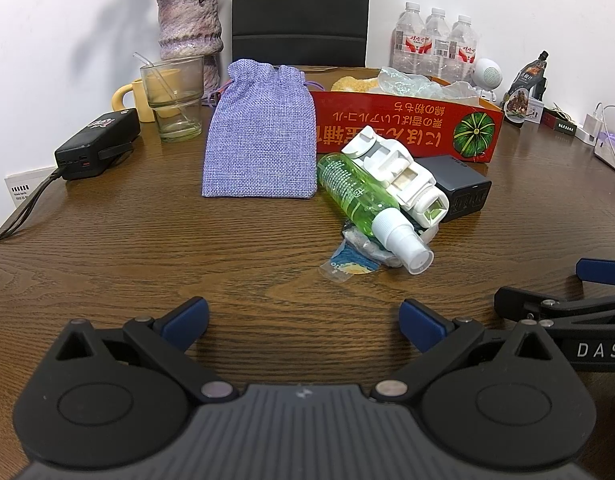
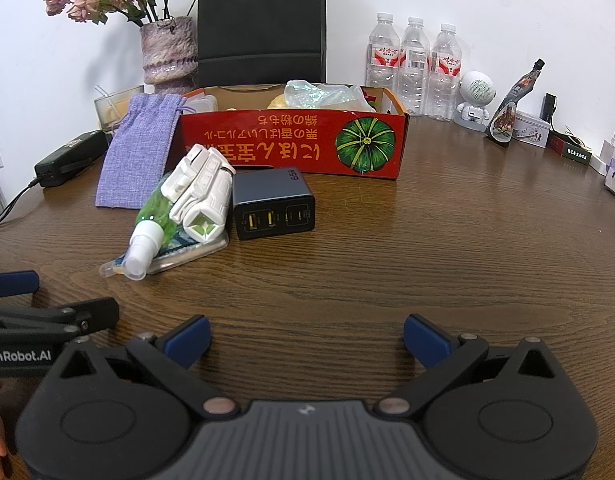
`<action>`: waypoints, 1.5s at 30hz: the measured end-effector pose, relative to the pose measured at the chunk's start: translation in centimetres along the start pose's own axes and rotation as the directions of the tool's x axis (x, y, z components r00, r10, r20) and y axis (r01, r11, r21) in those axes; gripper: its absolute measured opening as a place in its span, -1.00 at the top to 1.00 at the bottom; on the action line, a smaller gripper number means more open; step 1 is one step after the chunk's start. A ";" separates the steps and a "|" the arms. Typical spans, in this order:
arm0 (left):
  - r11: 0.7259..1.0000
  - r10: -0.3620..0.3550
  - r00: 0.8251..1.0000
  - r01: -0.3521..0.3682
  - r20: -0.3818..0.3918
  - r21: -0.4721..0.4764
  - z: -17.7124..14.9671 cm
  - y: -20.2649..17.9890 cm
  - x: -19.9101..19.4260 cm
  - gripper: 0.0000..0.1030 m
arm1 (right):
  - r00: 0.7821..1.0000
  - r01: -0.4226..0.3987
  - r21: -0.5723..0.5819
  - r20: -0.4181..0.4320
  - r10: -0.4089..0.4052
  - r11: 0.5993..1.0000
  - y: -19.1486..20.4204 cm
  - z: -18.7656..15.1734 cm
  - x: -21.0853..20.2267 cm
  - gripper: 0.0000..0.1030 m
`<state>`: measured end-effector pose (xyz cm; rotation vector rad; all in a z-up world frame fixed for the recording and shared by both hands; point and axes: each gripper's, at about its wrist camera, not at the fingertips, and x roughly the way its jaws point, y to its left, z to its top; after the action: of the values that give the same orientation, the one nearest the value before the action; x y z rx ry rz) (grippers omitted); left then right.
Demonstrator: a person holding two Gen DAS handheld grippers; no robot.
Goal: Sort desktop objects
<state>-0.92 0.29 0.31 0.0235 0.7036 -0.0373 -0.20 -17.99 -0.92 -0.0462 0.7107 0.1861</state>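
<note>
Both grippers, left [image 1: 303, 316] and right [image 2: 306, 334], hover over tabletop [image 2: 427, 260], jaws apart, empty; spray bottle [image 1: 359, 196], charger [image 2: 272, 204] lie ahead

Bright, even indoor light, both views sharp in the middle, heavy fisheye at the rims.

Light seems to come from above/front: my wall [image 1: 67, 60] is white and near blown out, w/ a soft grey shadow of the vase [image 1: 189, 24] and flowers thrown left on it. Table [image 1: 267, 260] wood grain reads crisp, faint sheen only, no hard glare. Water bottles [image 2: 415, 64] and glass cup [image 1: 173, 96] catch small highlights. Green spray bottle [image 1: 359, 188] glows a bit, lit through. Soft short shadows under objects. Corners go dark (vignette), straight edges bow outward. My own gripper bodies close to lens look slightly soft. No motion blur.
</note>
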 end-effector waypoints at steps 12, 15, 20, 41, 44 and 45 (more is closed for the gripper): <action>1.000 0.001 1.000 -0.001 0.000 -0.002 0.0 0.1 0.0 -1.00 | 1.000 0.002 0.000 0.000 -0.002 1.000 0.0 0.0 0.0 -1.00; 1.000 0.003 1.000 -0.003 0.000 -0.002 0.0 0.1 0.1 -1.00 | 1.000 0.003 0.000 0.000 -0.003 1.000 0.0 0.0 0.0 -1.00; 1.000 0.003 1.000 -0.003 -0.001 -0.004 0.0 0.1 0.1 -1.00 | 1.000 0.007 0.004 0.000 -0.007 1.000 0.0 0.0 0.0 -1.00; 0.954 -0.266 0.962 0.256 -0.053 -0.155 6.1 0.8 4.7 0.31 | 0.947 -0.285 -0.097 0.125 0.296 0.954 0.8 9.8 2.3 -0.07; 0.951 -0.261 0.964 0.248 -0.046 -0.187 5.6 2.2 3.9 0.36 | 0.952 -0.286 -0.154 0.069 0.299 0.946 3.2 10.2 3.8 0.02; 0.948 -0.260 0.964 0.247 -0.045 -0.201 5.3 2.8 3.5 0.36 | 0.952 -0.288 -0.176 0.051 0.301 0.941 4.0 10.2 4.2 0.02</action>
<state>5.31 2.79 2.14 -0.2542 0.7756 -0.2160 8.75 -12.35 4.21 -0.0925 0.6211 0.5329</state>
